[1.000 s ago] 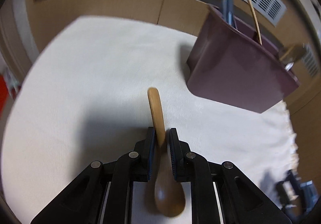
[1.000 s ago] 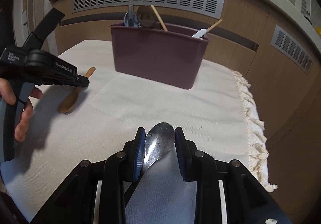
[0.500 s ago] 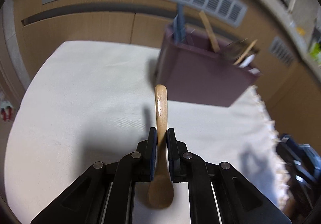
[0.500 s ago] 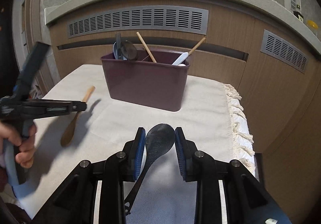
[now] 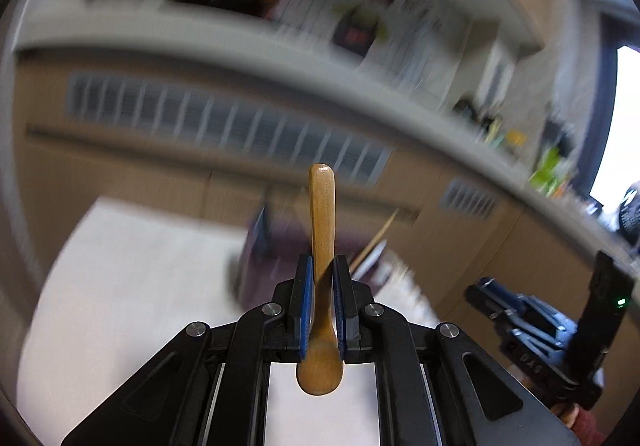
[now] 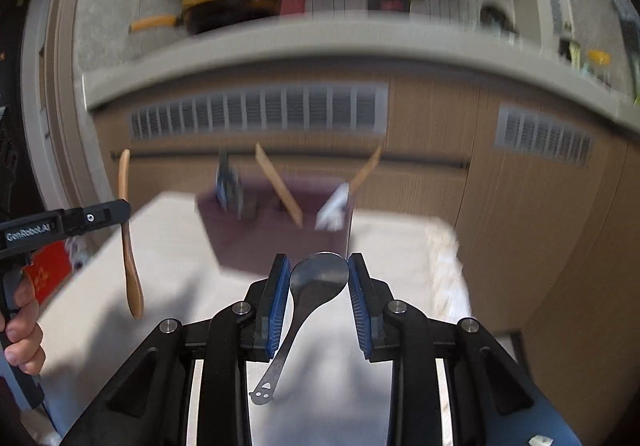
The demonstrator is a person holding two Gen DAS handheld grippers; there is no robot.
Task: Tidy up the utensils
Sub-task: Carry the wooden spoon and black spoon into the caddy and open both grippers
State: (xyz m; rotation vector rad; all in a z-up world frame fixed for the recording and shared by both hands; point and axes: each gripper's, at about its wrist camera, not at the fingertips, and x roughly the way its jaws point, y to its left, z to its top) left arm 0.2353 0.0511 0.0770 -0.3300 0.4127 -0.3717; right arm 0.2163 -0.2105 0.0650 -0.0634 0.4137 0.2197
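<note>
Both tools carry a spoon clear of the table. Left tool (image 5: 320,274) has its blue pads nearly together, pinching the wooden spoon (image 5: 321,230) low on its handle just above the bowl, so the handle stands up ahead of the fingers and the bowl hangs back toward the camera; held that way, the spoon would probably have to be tipped over for its bowl to go into the bin first. Right tool (image 6: 319,272) stands about half open, its pads pressed on either edge of the metal spoon (image 6: 318,278) at the bowl, with the thin handle trailing down and back beneath the fingers. Gripping across the bowl looks less secure than a handle grip, so this spoon could pivot.

Ahead of both sits the maroon utensil bin (image 6: 276,234), blurred, already holding chopsticks and other pieces that lean out of its top. It rests on a table covered by a pale cloth (image 6: 168,258) with a fringed right-hand edge. Behind runs a wood-panelled cabinet front with slatted vents (image 6: 260,112) under a grey ledge, where a dark pan with a yellow handle (image 6: 224,8) sits. A hand (image 6: 22,330) on the left tool's grip shows at the right wrist view's left edge.
</note>
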